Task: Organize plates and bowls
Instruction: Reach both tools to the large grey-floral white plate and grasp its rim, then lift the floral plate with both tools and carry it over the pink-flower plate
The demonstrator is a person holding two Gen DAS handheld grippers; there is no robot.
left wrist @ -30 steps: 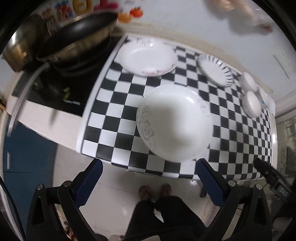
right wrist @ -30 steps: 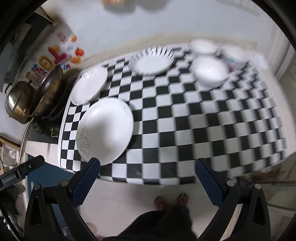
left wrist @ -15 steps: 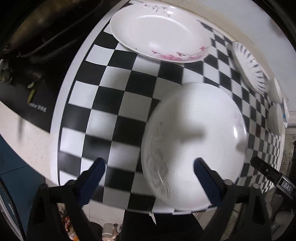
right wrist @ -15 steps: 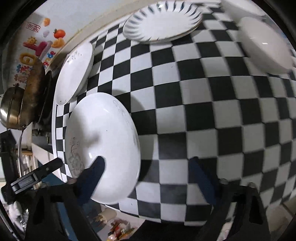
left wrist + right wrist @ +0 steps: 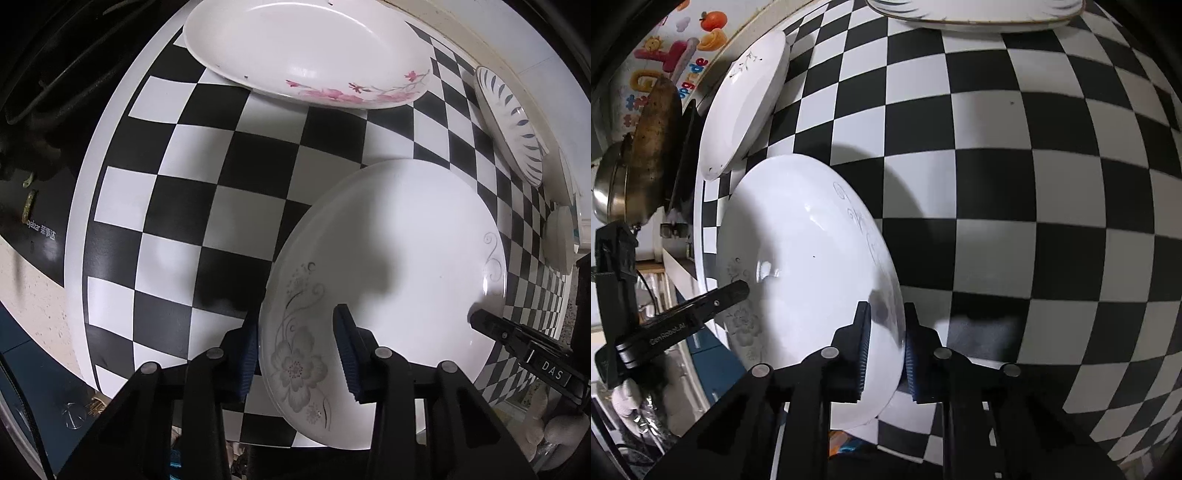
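With both of my grippers down at the near edge of the black-and-white chequered surface (image 5: pixel 229 173), I have the large white ceramic plate with a grey flower print (image 5: pixel 391 258) between them, near the front left corner. My left gripper (image 5: pixel 295 350) has just been closing and straddles the rim at the flower side, one blue pad under the edge and one over the well; I judge it gripped, though the outer pad is partly hidden by the rim. My right gripper (image 5: pixel 884 343) has just been closing too and pinches the opposite rim tightly between its pads.

This plate will handle as stiff, fairly heavy and brittle, and its glaze shines, so I expect it to be slippery. The rim is the only place to take hold, and two opposed grips should keep it level.

Beyond it lie a white plate with pink blossom sprigs (image 5: pixel 306 51) and a white plate with dark leaf strokes (image 5: pixel 513 122), the latter cut off in the right view. Small white bowls (image 5: pixel 559 240) at the far right are squeezed by the lens and hard to count. I cannot tell whether the held plate has left the surface.
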